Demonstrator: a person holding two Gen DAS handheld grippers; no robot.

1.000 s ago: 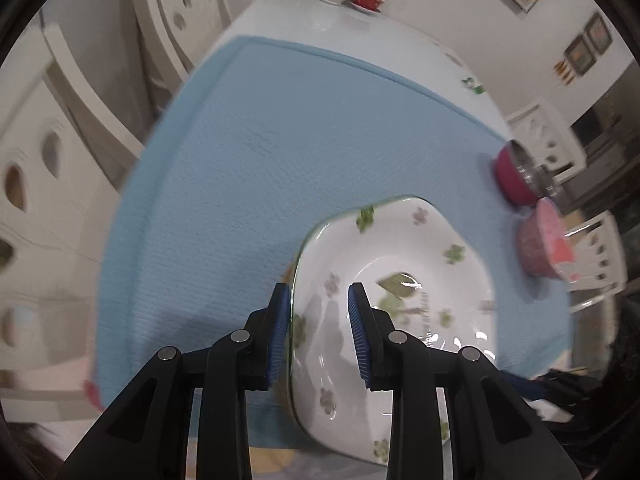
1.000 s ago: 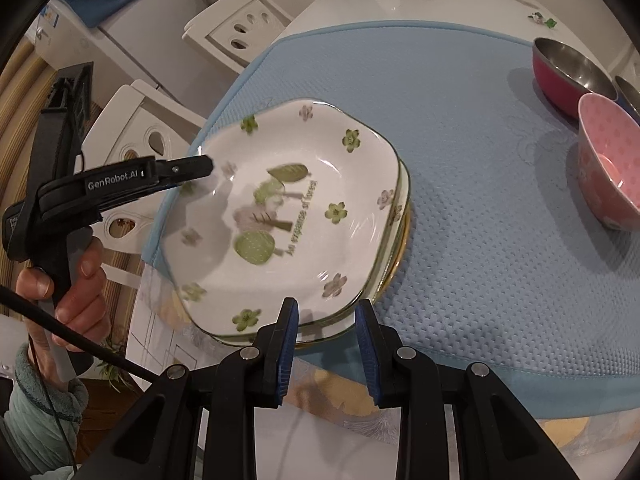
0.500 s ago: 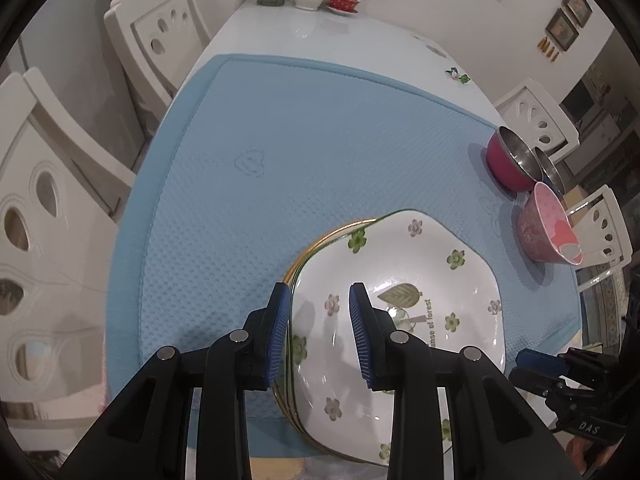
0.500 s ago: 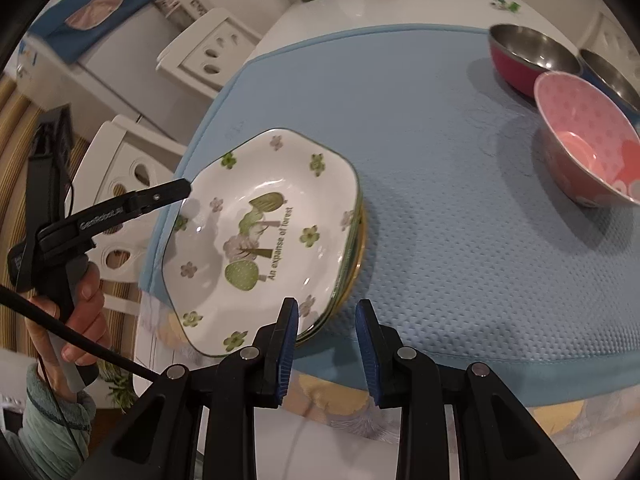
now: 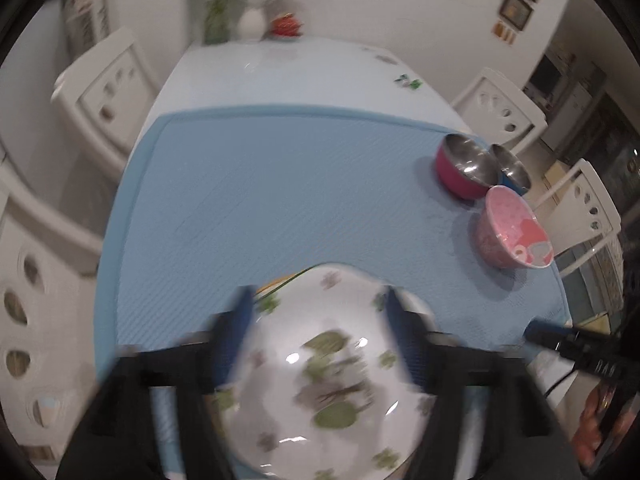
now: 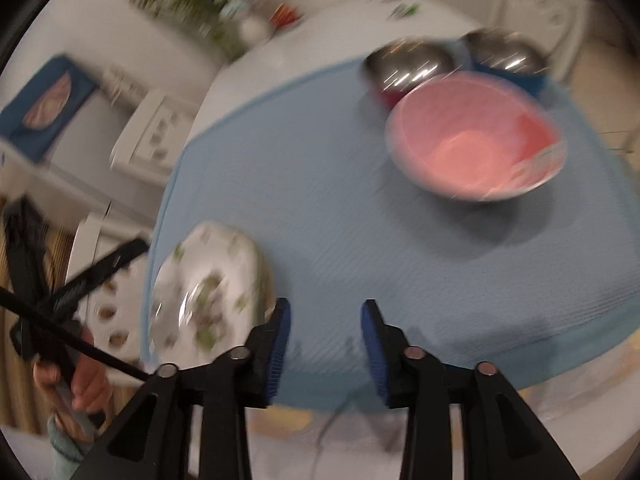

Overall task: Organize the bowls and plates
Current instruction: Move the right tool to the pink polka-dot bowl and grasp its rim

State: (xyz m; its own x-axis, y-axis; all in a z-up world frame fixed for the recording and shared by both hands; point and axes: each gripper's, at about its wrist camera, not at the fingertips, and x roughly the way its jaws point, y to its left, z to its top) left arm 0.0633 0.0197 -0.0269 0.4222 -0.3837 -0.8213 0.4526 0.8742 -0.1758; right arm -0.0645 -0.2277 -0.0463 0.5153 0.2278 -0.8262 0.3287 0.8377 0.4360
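Observation:
A white plate with green leaf print (image 5: 320, 380) lies on a stack of plates at the near edge of the blue mat (image 5: 280, 184). My left gripper (image 5: 320, 320) is open wide above it, one finger on each side, blurred. The plate stack also shows in the right wrist view (image 6: 208, 292) at lower left. My right gripper (image 6: 325, 328) is open and empty over the mat, right of the plates. A pink bowl (image 6: 472, 140) sits ahead of it, with a red-sided steel bowl (image 6: 408, 68) and a blue-sided steel bowl (image 6: 504, 56) behind.
White chairs (image 5: 104, 92) stand around the table. A vase and flowers (image 5: 252, 20) sit at the far end. The bowls stand at the mat's right edge in the left wrist view (image 5: 512, 228). The hand holding the left gripper (image 6: 72, 376) is at lower left.
My left gripper has opened wide and let go of the plate, which now rests on the stack. My right gripper has opened and swung right toward the pink bowl.

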